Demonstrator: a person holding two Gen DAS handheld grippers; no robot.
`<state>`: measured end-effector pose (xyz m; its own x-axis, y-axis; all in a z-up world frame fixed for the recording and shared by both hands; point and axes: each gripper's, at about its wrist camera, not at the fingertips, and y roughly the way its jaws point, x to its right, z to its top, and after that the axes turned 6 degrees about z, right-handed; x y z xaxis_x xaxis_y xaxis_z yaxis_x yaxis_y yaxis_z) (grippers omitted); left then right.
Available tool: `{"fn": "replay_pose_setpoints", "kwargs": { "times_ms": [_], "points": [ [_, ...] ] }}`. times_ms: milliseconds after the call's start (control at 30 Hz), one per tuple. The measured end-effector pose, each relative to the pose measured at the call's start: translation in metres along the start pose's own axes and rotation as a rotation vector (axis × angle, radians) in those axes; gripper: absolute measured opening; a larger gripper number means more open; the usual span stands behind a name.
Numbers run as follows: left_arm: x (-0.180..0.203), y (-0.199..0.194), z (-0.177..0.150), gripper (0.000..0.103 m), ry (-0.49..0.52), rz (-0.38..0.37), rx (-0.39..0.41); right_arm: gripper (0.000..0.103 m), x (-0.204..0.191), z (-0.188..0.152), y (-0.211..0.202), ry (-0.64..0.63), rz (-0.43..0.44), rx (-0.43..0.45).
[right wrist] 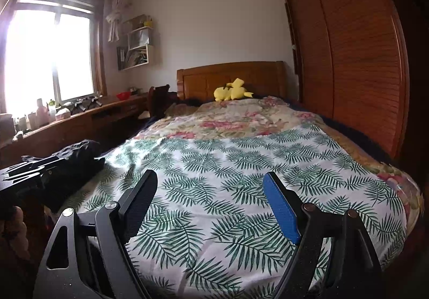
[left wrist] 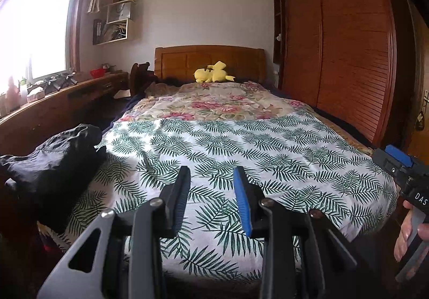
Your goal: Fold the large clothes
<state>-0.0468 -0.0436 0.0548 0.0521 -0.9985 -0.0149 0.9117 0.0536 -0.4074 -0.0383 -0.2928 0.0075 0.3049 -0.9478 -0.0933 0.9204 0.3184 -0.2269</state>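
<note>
A crumpled black garment lies in a heap at the near left corner of the bed; it also shows in the right wrist view. My left gripper is open and empty, held above the leaf-print sheet at the foot of the bed, to the right of the garment. My right gripper is open wider and empty, over the same sheet. The right gripper's body shows at the right edge of the left wrist view. The left gripper's body shows at the left edge of the right wrist view.
A floral quilt covers the far half of the bed, with a yellow plush toy by the wooden headboard. A wooden wardrobe runs along the right. A cluttered desk and a window stand on the left.
</note>
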Motion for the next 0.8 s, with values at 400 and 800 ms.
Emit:
{"fn": "replay_pose_setpoints", "kwargs": {
  "times_ms": [400, 800],
  "points": [
    [-0.0001, -0.0003, 0.0007, 0.031, 0.009, 0.002, -0.002, 0.083, -0.0023, 0.0002, 0.0008, -0.009, -0.006, 0.004],
    [-0.001, -0.002, 0.0014, 0.031, 0.013, 0.008, 0.009, 0.083, -0.0016, 0.0031, 0.0017, -0.012, -0.006, 0.009]
  ]
}}
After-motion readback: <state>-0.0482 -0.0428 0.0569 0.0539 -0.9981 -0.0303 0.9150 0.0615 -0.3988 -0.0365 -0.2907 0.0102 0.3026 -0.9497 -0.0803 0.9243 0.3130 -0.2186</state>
